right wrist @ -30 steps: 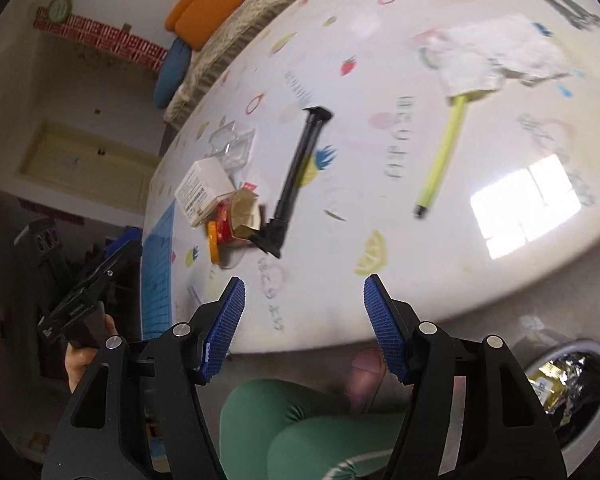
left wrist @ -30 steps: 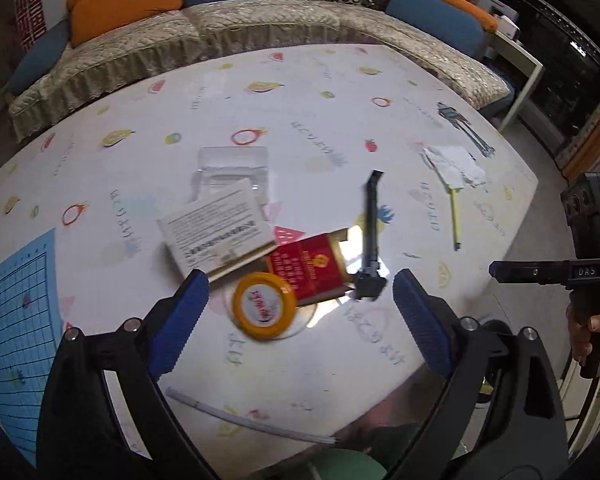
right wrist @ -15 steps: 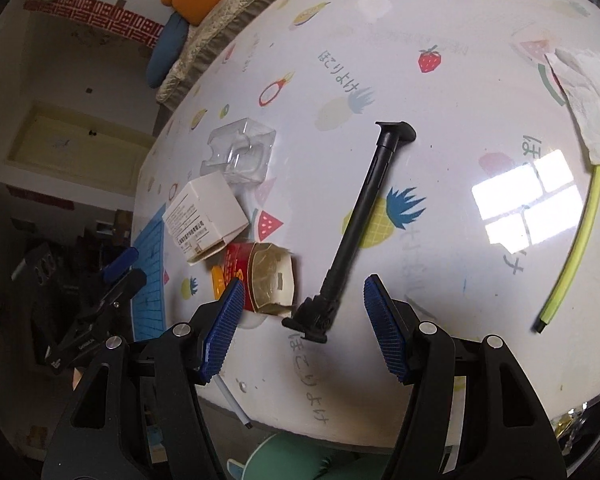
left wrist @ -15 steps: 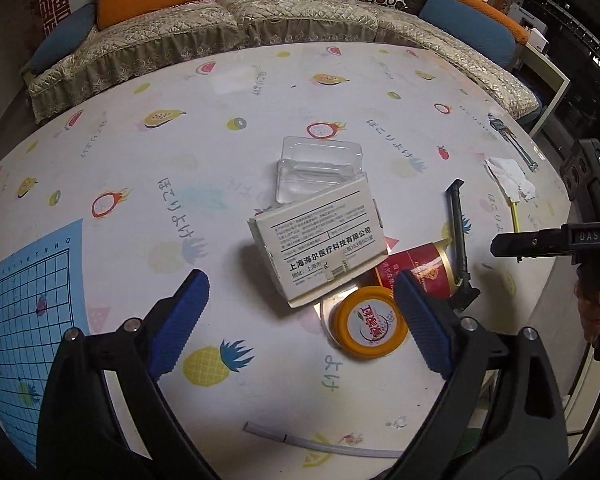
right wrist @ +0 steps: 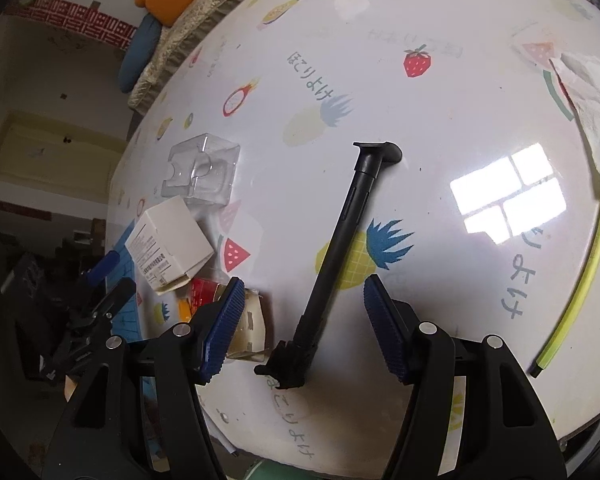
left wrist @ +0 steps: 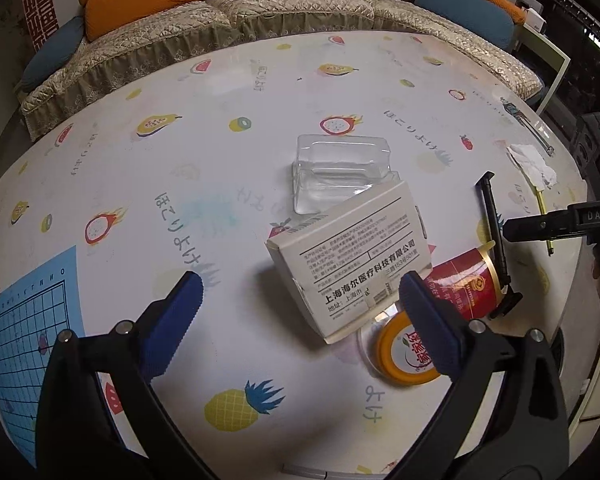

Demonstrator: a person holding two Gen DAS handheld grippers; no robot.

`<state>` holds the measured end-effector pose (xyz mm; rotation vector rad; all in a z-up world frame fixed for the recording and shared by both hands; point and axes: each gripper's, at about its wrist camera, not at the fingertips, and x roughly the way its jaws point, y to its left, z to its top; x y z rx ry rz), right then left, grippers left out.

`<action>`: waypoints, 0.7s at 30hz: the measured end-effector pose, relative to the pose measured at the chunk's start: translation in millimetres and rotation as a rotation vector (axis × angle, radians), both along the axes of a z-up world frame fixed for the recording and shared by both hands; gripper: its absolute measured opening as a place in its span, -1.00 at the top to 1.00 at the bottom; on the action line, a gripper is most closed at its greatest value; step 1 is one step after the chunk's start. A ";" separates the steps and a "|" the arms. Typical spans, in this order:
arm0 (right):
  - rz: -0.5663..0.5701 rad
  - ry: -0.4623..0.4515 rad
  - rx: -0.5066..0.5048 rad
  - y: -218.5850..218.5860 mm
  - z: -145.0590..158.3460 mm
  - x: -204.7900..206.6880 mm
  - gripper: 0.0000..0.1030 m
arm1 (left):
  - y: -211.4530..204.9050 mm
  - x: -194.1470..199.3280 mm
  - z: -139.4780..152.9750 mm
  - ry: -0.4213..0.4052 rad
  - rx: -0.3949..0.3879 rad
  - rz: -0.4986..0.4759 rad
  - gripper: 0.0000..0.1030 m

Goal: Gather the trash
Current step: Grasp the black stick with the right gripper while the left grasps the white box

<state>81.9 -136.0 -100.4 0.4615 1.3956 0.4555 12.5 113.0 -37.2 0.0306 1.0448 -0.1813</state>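
The bench [left wrist: 148, 184], covered in a fruit-print cloth, carries all the trash. The white printed carton [left wrist: 352, 264] lies tilted near the middle, its far edge overlapping the clear plastic tray [left wrist: 340, 172]. The red cup [left wrist: 468, 284] lies on its side beside the carton, next to the orange lid [left wrist: 400, 356]. The black rod [right wrist: 340, 240] lies on the bench. Left tongs [left wrist: 300, 312]: jaws opening, wide apart, nothing gripped. Right tongs [right wrist: 304, 320]: jaws apart, straddling the rod's near end without touching.
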 end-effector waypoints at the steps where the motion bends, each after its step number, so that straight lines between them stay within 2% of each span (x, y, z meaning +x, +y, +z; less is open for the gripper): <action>1: -0.004 0.000 -0.010 1.0 -1.2 1.6 -0.23 | -0.6 2.9 -2.4 0.005 -0.005 0.000 -0.87; 5: -0.003 -0.006 -0.026 5.8 -4.6 8.8 -0.23 | -2.5 17.0 -13.6 0.032 -0.024 0.020 -0.87; 8: 0.012 -0.017 -0.051 11.5 -4.1 13.5 -0.22 | -2.5 25.4 -21.2 0.052 -0.069 0.047 -0.87; 11: 0.031 -0.031 -0.086 18.1 -3.5 15.6 -0.07 | -7.1 29.1 -28.4 0.071 -0.103 0.046 -0.87; 12: 0.036 -0.039 -0.102 20.4 -3.1 16.2 0.03 | -10.2 28.9 -30.6 0.070 -0.104 0.038 -0.87; 13: 0.042 -0.041 -0.116 22.4 -3.6 16.9 0.31 | -12.8 28.8 -32.2 0.072 -0.109 0.032 -0.87; 15: 0.046 -0.027 -0.125 25.0 -8.0 18.7 0.66 | -15.4 28.5 -35.3 0.077 -0.123 0.032 -0.85; 16: 0.041 -0.022 -0.122 22.7 -9.3 19.4 0.70 | -15.4 28.9 -36.9 0.080 -0.134 0.036 -0.80; 19: 0.033 -0.015 -0.105 19.4 -11.7 20.4 0.72 | -16.9 31.5 -42.4 0.103 -0.144 0.044 -0.49; 21: 0.037 -0.009 -0.097 17.8 -11.7 19.1 0.77 | -19.6 30.8 -43.9 0.099 -0.132 0.036 -0.07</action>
